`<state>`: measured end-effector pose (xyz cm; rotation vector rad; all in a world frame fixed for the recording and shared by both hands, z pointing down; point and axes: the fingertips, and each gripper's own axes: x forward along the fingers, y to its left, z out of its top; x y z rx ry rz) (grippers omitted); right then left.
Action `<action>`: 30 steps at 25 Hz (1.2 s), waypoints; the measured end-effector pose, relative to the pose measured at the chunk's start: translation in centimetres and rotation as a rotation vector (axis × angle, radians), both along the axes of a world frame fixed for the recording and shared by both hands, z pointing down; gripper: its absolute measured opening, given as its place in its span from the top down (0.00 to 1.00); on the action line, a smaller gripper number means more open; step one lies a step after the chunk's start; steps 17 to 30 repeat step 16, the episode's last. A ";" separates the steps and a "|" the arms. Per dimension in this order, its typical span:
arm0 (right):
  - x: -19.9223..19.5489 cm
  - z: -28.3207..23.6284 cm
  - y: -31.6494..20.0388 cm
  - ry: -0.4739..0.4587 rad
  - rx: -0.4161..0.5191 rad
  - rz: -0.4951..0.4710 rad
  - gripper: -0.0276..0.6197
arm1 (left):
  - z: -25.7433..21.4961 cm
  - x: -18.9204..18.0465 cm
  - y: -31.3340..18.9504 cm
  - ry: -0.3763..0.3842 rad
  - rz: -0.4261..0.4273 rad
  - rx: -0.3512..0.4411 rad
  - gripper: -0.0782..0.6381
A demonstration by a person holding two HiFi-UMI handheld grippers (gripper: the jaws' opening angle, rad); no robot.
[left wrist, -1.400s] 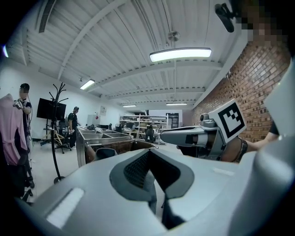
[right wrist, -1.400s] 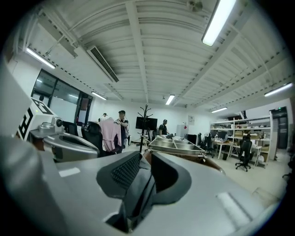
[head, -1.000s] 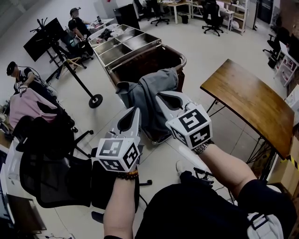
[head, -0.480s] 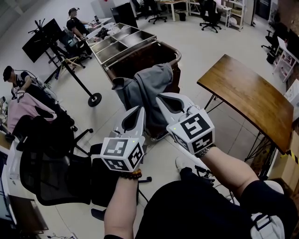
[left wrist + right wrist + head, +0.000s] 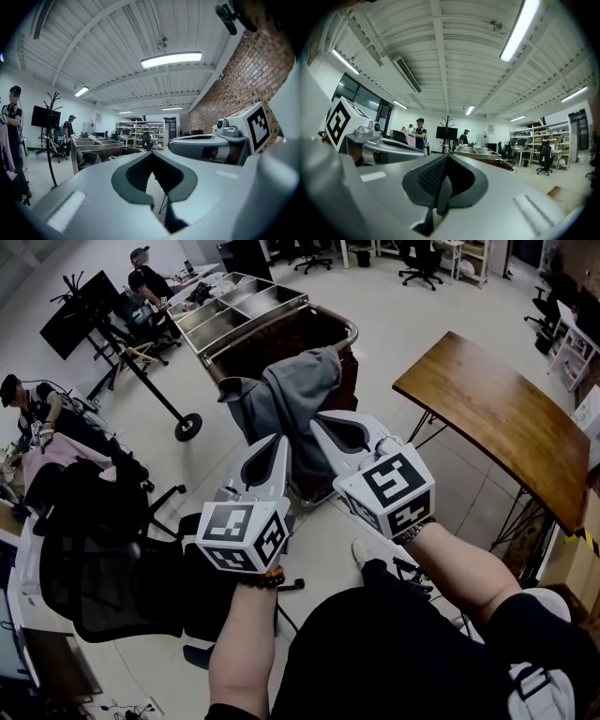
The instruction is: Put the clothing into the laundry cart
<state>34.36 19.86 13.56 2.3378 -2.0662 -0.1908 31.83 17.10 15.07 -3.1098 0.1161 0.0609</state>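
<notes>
A grey garment hangs in front of the near wall of the brown laundry cart, its top level with the metal rim. My left gripper is held level with its jaws together at the cloth's lower left. The right gripper sits beside it, shut, with a dark strip of cloth between its pads. In the left gripper view a fold of the garment shows beside the cart. The cloth below the tips is hidden in both gripper views.
A wooden table stands to the right of the cart. Metal compartment trays lie behind it. A wheeled stand, a black office chair and pink clothing are at the left, with a seated person beyond.
Both grippers and the hanging garment have shifted slightly forward toward the cart. Neither grip looks different.
</notes>
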 end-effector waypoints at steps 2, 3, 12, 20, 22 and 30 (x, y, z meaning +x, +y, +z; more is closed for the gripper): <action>0.2 -0.2 0.0 0.003 0.004 0.001 0.96 | -0.2 0.3 0.0 0.005 0.001 0.004 0.89; 0.2 -0.4 0.0 0.004 0.006 0.000 0.96 | -0.3 0.3 -0.1 0.005 0.000 0.003 0.89; -0.8 -0.2 0.0 0.023 0.001 -0.003 0.96 | -0.2 -0.6 0.1 0.004 -0.005 -0.003 0.89; -1.0 -0.2 -0.8 0.031 0.003 -0.009 0.96 | -0.2 -0.6 -0.5 0.007 -0.007 0.000 0.89; -1.0 -0.2 -0.8 0.031 0.003 -0.009 0.96 | -0.2 -0.6 -0.5 0.007 -0.007 0.000 0.89; -1.0 -0.2 -0.8 0.031 0.003 -0.009 0.96 | -0.2 -0.6 -0.5 0.007 -0.007 0.000 0.89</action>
